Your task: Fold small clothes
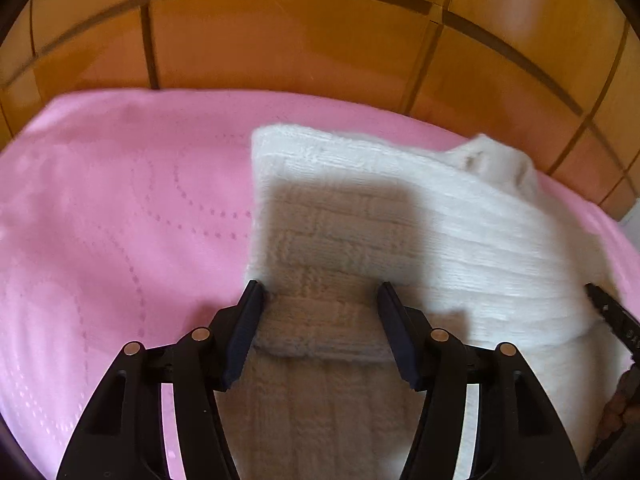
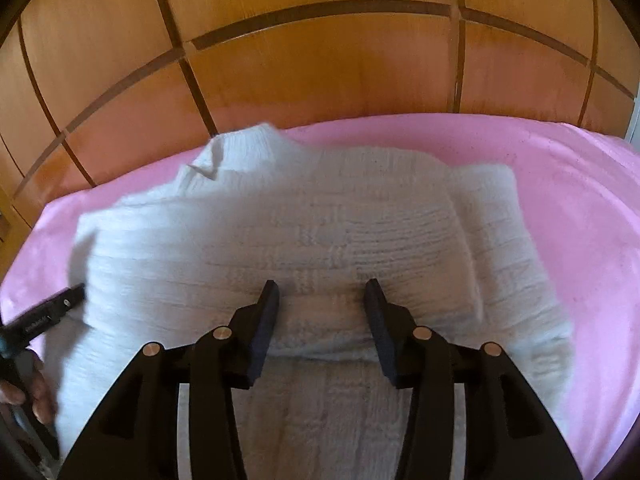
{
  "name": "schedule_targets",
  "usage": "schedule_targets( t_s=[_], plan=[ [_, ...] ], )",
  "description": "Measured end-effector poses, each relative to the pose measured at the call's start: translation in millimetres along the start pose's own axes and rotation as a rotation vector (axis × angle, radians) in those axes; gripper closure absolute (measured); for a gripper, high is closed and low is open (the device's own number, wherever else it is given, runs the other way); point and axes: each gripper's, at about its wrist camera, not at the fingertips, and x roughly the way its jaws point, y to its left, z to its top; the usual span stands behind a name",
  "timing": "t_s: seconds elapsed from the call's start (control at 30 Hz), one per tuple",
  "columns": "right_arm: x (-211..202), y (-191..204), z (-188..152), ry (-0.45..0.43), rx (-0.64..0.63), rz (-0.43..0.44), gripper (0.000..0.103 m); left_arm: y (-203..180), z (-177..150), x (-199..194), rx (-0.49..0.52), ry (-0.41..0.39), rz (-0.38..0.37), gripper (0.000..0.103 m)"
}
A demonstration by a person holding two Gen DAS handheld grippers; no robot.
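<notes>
on pink bed cover (image 1: pixel 100 208): white knit sweater (image 1: pixel 460 232), sleeves folded in, bottom hem doubled up. left tongs (image 1: pixel 320 300) and right tongs (image 2: pixel 322 296) both open, straddling hem fold, gripping nothing. final fold pending.

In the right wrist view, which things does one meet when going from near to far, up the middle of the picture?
Right hand-held gripper with its jaws apart → folded hem of the white knitted sweater → sweater collar → pink bed cover → wooden panelled wall.

Pink bedcover (image 2: pixel 560 184), wood panel wall (image 2: pixel 320 80)
</notes>
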Motion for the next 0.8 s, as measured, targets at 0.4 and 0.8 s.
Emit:
schedule_targets(
  t_s=[0.4,0.8],
  plan=[
    [1,3,-3,-0.022,-0.031,0.023,0.038,-11,-19,-69,-0.064,-0.12,-0.001,0.025],
    [-36,11,-25,-0.016,-0.014,0.011,0.004,-22,-46,-122,-0.021,-0.172,-0.037,0.025]
  ],
)
